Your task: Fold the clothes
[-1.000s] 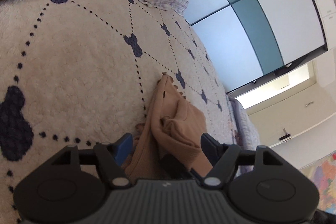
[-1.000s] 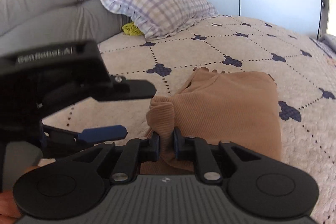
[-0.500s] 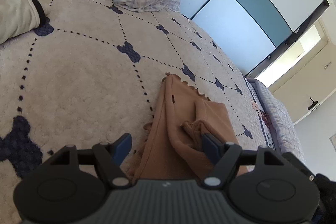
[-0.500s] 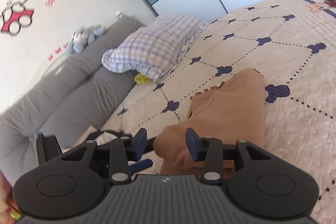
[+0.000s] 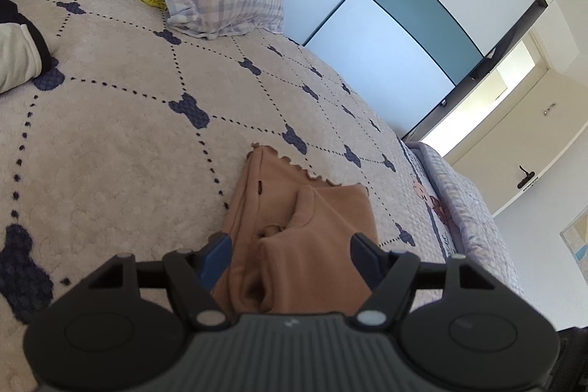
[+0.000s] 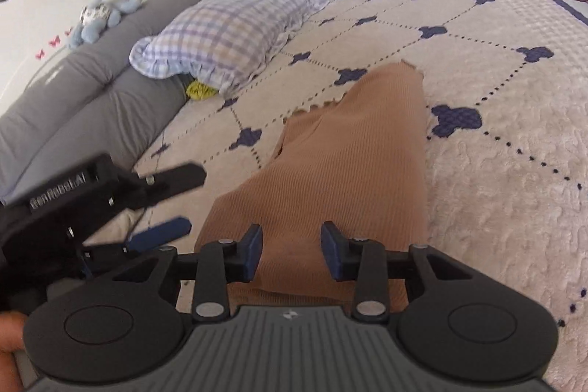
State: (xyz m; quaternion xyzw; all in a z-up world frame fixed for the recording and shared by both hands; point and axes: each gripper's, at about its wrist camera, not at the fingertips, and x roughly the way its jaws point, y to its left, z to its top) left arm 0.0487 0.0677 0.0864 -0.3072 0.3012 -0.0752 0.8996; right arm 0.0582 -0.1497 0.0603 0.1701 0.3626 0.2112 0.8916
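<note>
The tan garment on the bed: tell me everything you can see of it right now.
The tan garment is a ribbed knit, folded into a long narrow strip with a scalloped far hem. It lies flat on the cream bedspread. In the left wrist view a bunched fold rises along its top near the camera. The right gripper hangs over its near end, jaws apart after just opening, pads not pressing. The left gripper straddles it, open.

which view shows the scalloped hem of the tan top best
The right wrist view: the tan top lies lengthwise ahead of the right gripper, its scalloped hem clear against the bedspread. The left wrist view shows a shorter stretch of hem, with bunched folds nearer the camera.
</note>
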